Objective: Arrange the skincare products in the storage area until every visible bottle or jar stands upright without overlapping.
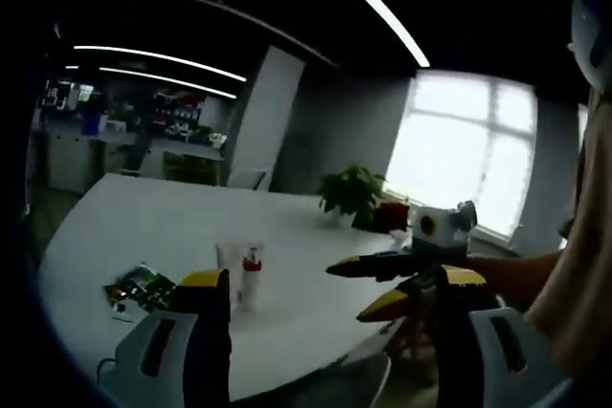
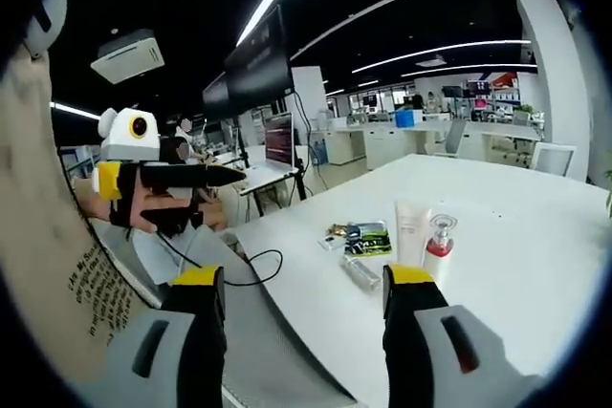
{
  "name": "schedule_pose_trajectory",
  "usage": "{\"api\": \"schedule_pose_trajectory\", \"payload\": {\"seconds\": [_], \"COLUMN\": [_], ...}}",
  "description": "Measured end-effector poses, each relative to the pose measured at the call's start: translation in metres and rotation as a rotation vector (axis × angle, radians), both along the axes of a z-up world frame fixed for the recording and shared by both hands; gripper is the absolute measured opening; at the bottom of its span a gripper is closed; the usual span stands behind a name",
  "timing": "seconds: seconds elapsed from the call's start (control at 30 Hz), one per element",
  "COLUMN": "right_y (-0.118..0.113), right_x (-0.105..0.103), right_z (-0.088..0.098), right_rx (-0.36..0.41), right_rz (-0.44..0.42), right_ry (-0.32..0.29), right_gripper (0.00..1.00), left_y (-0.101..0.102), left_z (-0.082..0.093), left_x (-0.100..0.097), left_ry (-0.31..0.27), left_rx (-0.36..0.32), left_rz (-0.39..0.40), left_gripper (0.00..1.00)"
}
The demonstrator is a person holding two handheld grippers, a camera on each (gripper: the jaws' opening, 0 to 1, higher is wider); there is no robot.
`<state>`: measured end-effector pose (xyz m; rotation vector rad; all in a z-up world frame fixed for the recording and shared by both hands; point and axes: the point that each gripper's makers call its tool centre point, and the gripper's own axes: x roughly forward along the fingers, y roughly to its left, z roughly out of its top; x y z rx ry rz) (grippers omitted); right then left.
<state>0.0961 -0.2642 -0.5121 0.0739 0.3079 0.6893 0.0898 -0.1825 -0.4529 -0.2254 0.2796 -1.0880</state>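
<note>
A white tube (image 1: 228,260) (image 2: 411,231) stands upright on the white table (image 1: 143,217) (image 2: 516,236). A clear bottle with a red collar (image 1: 251,279) (image 2: 438,241) stands touching or just beside it. A small clear bottle (image 2: 361,271) lies on its side next to a green packet (image 1: 143,286) (image 2: 365,236). My left gripper (image 1: 335,279) (image 2: 239,177) is open and empty, held in the air short of the table. My right gripper (image 2: 301,279) (image 1: 344,291) is also open and empty, off the table's edge.
A potted plant (image 1: 352,188) and a red thing (image 1: 390,215) stand at the table's far end. A black cable (image 2: 253,269) lies near the table edge. A monitor on a stand (image 2: 258,74) is behind. The person's sleeve (image 2: 57,236) hangs close.
</note>
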Motion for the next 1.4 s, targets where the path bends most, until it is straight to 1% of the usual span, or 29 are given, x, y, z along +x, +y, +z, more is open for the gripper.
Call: {"api": "schedule_pose_trajectory", "payload": {"seconds": [0.03,0.07,0.13,0.2,0.27,0.3,0.37,0.43,0.5,0.6,0.73,0.9,1.03,1.17,1.27,1.33,1.4], "right_y": [0.000,0.001,0.003,0.005,0.005,0.005,0.007,0.014,0.018,0.022,0.031,0.035,0.042,0.051,0.056,0.059,0.062], "right_x": [0.001,0.003,0.008,0.015,0.025,0.031,0.037,0.041,0.046,0.055,0.066,0.080,0.090,0.102,0.112,0.118,0.123], "right_z": [0.000,-0.001,-0.001,0.000,0.002,0.002,0.000,-0.004,-0.011,-0.020,-0.021,-0.027,-0.029,-0.031,-0.032,-0.030,-0.029], "right_rx": [0.004,-0.001,-0.021,-0.026,-0.030,-0.029,-0.040,-0.064,-0.087,-0.090,-0.102,-0.146,-0.166,-0.177,-0.180,-0.178,-0.179], "right_rz": [0.001,0.004,0.013,0.010,-0.011,-0.036,-0.055,-0.051,-0.054,-0.091,-0.113,-0.141,-0.133,-0.107,-0.091,-0.077,-0.058], "right_ry": [0.006,0.011,0.016,0.015,0.012,0.018,0.031,0.044,0.062,0.086,0.088,0.100,0.112,0.115,0.115,0.110,0.111], "right_gripper": [0.67,0.67,0.68,0.68,0.68,0.68,0.69,0.69,0.69,0.69,0.70,0.71,0.71,0.71,0.71,0.71,0.72], "left_y": [0.002,0.003,0.007,0.013,0.020,0.024,0.032,0.041,0.050,0.063,0.080,0.097,0.108,0.117,0.127,0.140,0.153], "left_z": [-0.003,-0.004,-0.005,-0.006,-0.006,-0.006,-0.006,-0.011,-0.020,-0.031,-0.040,-0.047,-0.055,-0.054,-0.057,-0.057,-0.057], "left_x": [0.002,0.002,0.006,0.014,0.026,0.032,0.047,0.061,0.075,0.089,0.110,0.134,0.145,0.155,0.162,0.172,0.180], "left_ry": [0.013,0.012,0.009,-0.003,-0.009,-0.009,-0.001,0.004,0.024,0.041,0.035,0.036,0.046,0.050,0.040,0.025,0.037], "left_rx": [0.000,-0.002,0.001,0.016,0.022,0.022,0.017,0.024,0.031,0.043,0.073,0.072,0.093,0.074,0.093,0.107,0.102], "left_rz": [0.011,0.011,0.012,0.011,0.009,0.008,0.004,0.005,0.007,-0.004,-0.022,-0.026,-0.035,-0.001,0.028,0.072,0.115], "left_gripper": [0.86,0.86,0.86,0.87,0.87,0.87,0.87,0.88,0.89,0.91,0.94,0.97,0.97,0.97,0.97,0.97,0.97]}}
